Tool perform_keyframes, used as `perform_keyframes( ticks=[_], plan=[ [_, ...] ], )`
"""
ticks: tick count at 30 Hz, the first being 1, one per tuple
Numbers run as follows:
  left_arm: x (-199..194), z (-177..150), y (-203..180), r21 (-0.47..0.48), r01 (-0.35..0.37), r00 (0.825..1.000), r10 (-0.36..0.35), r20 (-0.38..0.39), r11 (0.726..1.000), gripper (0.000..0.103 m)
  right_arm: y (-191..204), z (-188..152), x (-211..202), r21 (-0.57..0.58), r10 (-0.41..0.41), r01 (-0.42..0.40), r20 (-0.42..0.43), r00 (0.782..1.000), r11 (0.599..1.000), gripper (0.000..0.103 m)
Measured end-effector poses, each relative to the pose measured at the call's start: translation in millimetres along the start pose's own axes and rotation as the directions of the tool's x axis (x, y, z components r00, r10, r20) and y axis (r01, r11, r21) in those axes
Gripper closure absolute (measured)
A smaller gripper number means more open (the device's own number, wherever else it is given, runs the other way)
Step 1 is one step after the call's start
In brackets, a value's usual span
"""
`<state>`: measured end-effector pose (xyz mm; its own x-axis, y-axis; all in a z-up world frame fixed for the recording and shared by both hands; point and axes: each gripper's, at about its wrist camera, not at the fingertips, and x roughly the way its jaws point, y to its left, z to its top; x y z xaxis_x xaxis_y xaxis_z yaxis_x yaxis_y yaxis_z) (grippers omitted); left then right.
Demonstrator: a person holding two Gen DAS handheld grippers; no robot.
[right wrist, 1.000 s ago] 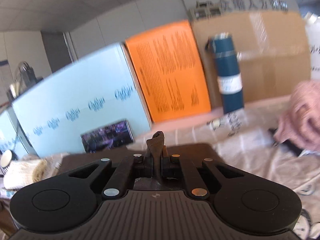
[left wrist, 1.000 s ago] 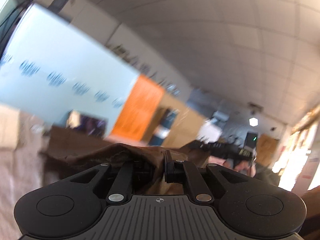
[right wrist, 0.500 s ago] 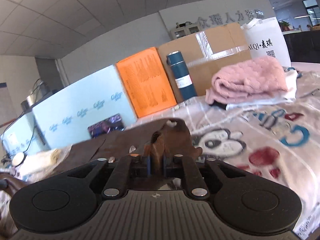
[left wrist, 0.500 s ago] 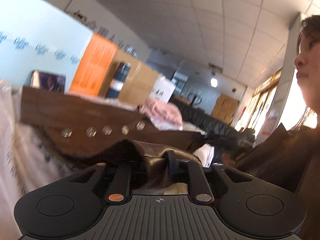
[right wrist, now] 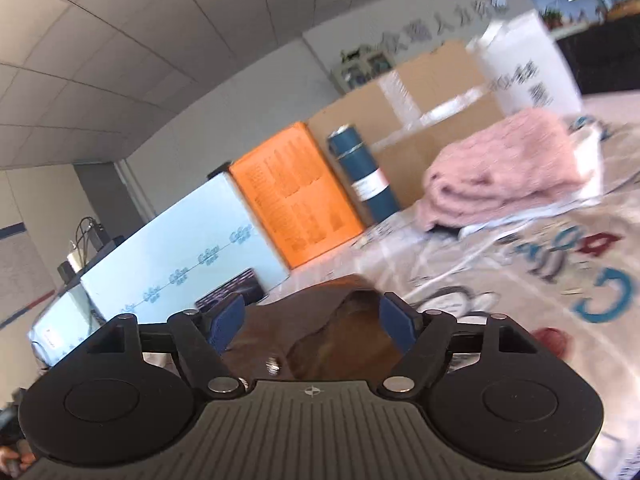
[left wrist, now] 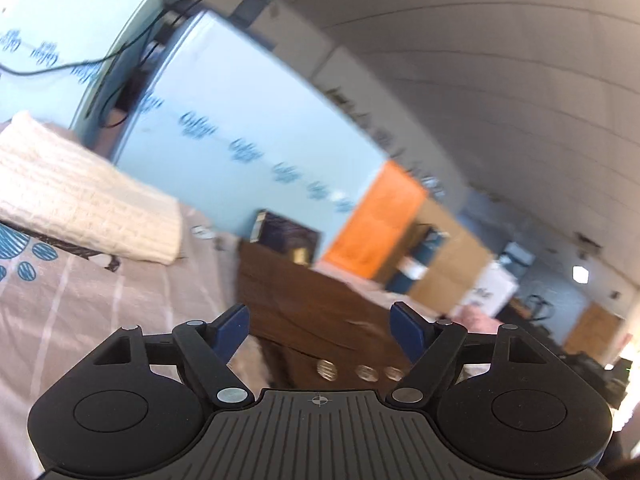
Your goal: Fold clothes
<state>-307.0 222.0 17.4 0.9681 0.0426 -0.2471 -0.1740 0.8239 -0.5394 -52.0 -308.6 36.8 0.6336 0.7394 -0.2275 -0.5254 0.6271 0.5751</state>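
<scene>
Patterned bedsheet (right wrist: 520,280) | both grippers (left wrist: 320,326) (right wrist: 311,317) spread apart | brown garment (left wrist: 312,312), blurred | pink sweater (right wrist: 504,168) right view only

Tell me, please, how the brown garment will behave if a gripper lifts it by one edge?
The brown garment will probably sag: its edge curls and creases between the open right gripper. Its sheen suggests slippery fabric. The metal snaps add a little weight on that side, under the open left gripper.

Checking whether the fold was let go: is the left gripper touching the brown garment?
Apart. The left wrist view shows the left gripper with fingers spread wide and the brown garment lying on the sheet beyond, nothing pinched between them.
</scene>
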Motion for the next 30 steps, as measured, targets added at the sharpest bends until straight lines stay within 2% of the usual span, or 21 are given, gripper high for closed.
perform_keyframes(
  ticks=[2, 4, 8, 9, 11, 12, 13, 14, 16, 17, 21, 24, 28, 30],
  plan=[
    [34.4, 9.3, 1.1, -0.013, -0.101, 0.993, 0.1, -0.065, 0.995, 0.025, 4.7, 7.1, 33.8, 0.034, 0.002, 0.0, -0.065, 0.998, 0.999, 0.03],
    [58.2, 8.9, 3.0, 0.015, -0.164, 0.979, 0.164, -0.119, 0.986, 0.027, 8.2, 13.4, 64.9, 0.047, -0.004, 0.01, -0.12, 0.993, 0.999, 0.03],
    [105.3, 7.8, 6.7, 0.083, -0.28, 0.931, 0.292, -0.22, 0.956, 0.045, 6.8, 17.7, 124.7, 0.048, -0.027, 0.038, -0.222, 0.975, 0.998, 0.03],
    [110.4, 4.4, 5.1, 0.117, -0.3, 0.922, 0.319, -0.218, 0.947, 0.049, 3.7, 16.5, 138.3, 0.056, -0.045, 0.061, -0.25, 0.967, 0.997, 0.03],
    [119.8, -2.9, 1.6, 0.185, -0.338, 0.904, 0.373, -0.21, 0.923, 0.067, -5.5, 14.1, 160.2, 0.084, -0.077, 0.107, -0.304, 0.95, 0.991, 0.03],
    [118.9, -4.9, 0.2, 0.203, -0.331, 0.906, 0.371, -0.206, 0.922, 0.072, -9.8, 12.7, 167.3, 0.095, -0.085, 0.121, -0.322, 0.943, 0.988, 0.03],
    [117.7, -6.8, -1.2, 0.221, -0.323, 0.908, 0.367, -0.202, 0.92, 0.087, -13.9, 11.3, 173.9, 0.105, -0.092, 0.135, -0.338, 0.937, 0.985, 0.031],
    [116.4, -8.2, -4.3, 0.239, -0.313, 0.91, 0.362, -0.2, 0.919, 0.091, -18.1, 9.8, 180.5, 0.115, -0.099, 0.148, -0.355, 0.93, 0.982, 0.034],
    [113.3, -10.6, -12.4, 0.279, -0.312, 0.912, 0.369, -0.18, 0.908, 0.094, -21.8, 9.5, 190.2, 0.119, -0.105, 0.16, -0.374, 0.921, 0.98, 0.047],
    [110.3, -10.7, -15.3, 0.281, -0.301, 0.918, 0.357, -0.174, 0.911, 0.096, -20.5, 11.0, 192.7, 0.109, -0.105, 0.156, -0.374, 0.921, 0.982, 0.06],
    [102.3, -4.3, -23.9, 0.248, -0.235, 0.946, 0.28, -0.162, 0.94, 0.1, -23.7, 26.2, 202.8, 0.099, -0.113, 0.157, -0.351, 0.929, 0.983, 0.074],
    [105.2, -7.7, -29.3, 0.276, -0.206, 0.946, 0.263, -0.19, 0.939, 0.1, -28.5, 40.4, 210.3, 0.1, -0.123, 0.164, -0.326, 0.937, 0.981, 0.077],
    [109.1, -15.6, -29.4, 0.302, -0.196, 0.936, 0.269, -0.225, 0.933, 0.099, -44.7, 39.9, 224.2, 0.075, -0.175, 0.214, -0.356, 0.918, 0.974, 0.077],
    [102.0, -14.7, -27.6, 0.291, -0.183, 0.948, 0.247, -0.202, 0.939, 0.097, -51.5, 36.0, 224.8, 0.081, -0.166, 0.211, -0.377, 0.911, 0.974, 0.074]
  ],
)
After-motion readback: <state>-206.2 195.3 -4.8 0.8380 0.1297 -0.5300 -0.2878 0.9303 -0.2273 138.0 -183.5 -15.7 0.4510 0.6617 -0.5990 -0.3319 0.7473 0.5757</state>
